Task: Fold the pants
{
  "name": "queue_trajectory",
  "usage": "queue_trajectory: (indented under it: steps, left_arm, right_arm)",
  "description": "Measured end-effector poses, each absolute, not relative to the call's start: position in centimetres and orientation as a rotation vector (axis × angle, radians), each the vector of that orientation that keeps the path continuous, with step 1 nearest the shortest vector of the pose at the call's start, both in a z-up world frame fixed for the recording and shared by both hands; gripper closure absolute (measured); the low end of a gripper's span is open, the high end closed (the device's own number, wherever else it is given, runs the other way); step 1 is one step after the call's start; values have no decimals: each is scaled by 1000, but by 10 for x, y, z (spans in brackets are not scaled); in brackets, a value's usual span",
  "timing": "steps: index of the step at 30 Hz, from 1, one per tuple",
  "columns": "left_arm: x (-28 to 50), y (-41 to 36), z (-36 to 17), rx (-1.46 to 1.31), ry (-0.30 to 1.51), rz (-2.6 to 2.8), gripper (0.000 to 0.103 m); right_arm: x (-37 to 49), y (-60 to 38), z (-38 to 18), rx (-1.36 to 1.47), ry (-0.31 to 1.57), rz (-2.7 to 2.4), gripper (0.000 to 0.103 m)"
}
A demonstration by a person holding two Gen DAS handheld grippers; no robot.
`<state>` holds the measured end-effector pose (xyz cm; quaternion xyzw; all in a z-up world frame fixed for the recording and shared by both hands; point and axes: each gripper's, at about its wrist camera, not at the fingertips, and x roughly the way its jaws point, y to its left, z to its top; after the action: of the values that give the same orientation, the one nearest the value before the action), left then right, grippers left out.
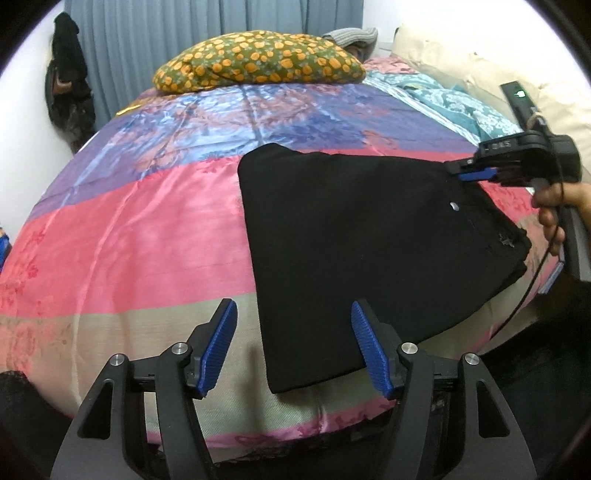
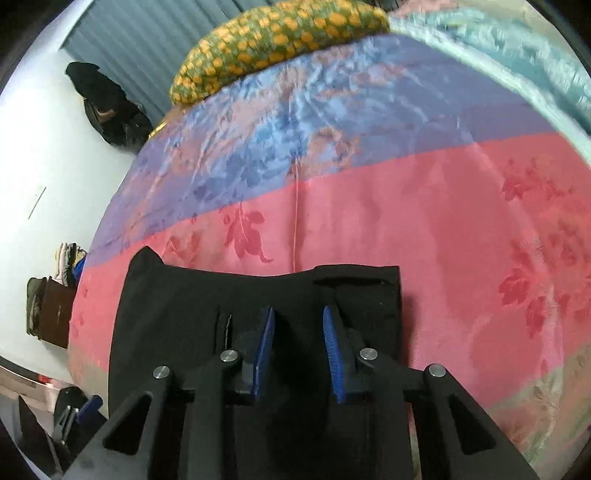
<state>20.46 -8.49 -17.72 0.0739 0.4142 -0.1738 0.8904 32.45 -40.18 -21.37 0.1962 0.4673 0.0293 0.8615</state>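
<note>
While the black pants point(image 1: 354, 251) lie folded into a flat, roughly four-sided shape on the striped bedspread point(image 1: 147, 229), both tongs are close to them. The pants sit on the pink band of the bedspread, toward its right side in the left wrist view, with one corner reaching down onto the beige band near the bed's front edge.

The left gripper point(image 1: 295, 347) hangs over that front corner with its blue pads point(image 1: 218, 347) spread wide apart and nothing between them; the right-hand pad overlaps the lower edge of the pants in the picture, though whether it touches the cloth I cannot tell.

The right gripper point(image 2: 298, 354) is over the waistband end of the pants point(image 2: 258, 302). Its pads stand a moderate gap apart. In the left wrist view the right gripper point(image 1: 469, 171) meets the far right corner of the pants, and whether cloth is pinched there I cannot tell.

A yellow-spotted pillow point(image 1: 258, 61) lies at the head of the bed, in front of a grey-blue curtain point(image 1: 184, 26), well apart from the pants.
</note>
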Motion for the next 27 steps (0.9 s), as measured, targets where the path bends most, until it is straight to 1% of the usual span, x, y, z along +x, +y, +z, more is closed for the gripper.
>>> queue_trajectory:
  steps: [2,4,5,11,16,20,23,27]
  left_arm:
    - [205,-84,-176,148,864,-364,36]
    - [205,-84,-175,141,868,-362,34]
    - [205,-84,-175,139,870,-361,34]
    - [206,-88,-174,147,872,-354,31]
    - [204,-91,-175,165,876,-352,31]
    - [203,-91,-175,174,872,-346,30]
    - [203,-92,-175,176,874,-341,28]
    - [204,-89,-174,168,876,-336,28]
  right_arm:
    - [308,-396,-200,359,943,62,69]
    - [285,-389,-186,305,899,52,54]
    - [278,-387,-181,297,881,60,53]
    - [221,-371,-170,264,840,109,53]
    - [194,-354,-180,284,860,143,52]
    - [185,-352,-193,298,875,122,52]
    - [185,-357,-206,327,920,102,52]
    - [184,-358,-207,335,921,105,50]
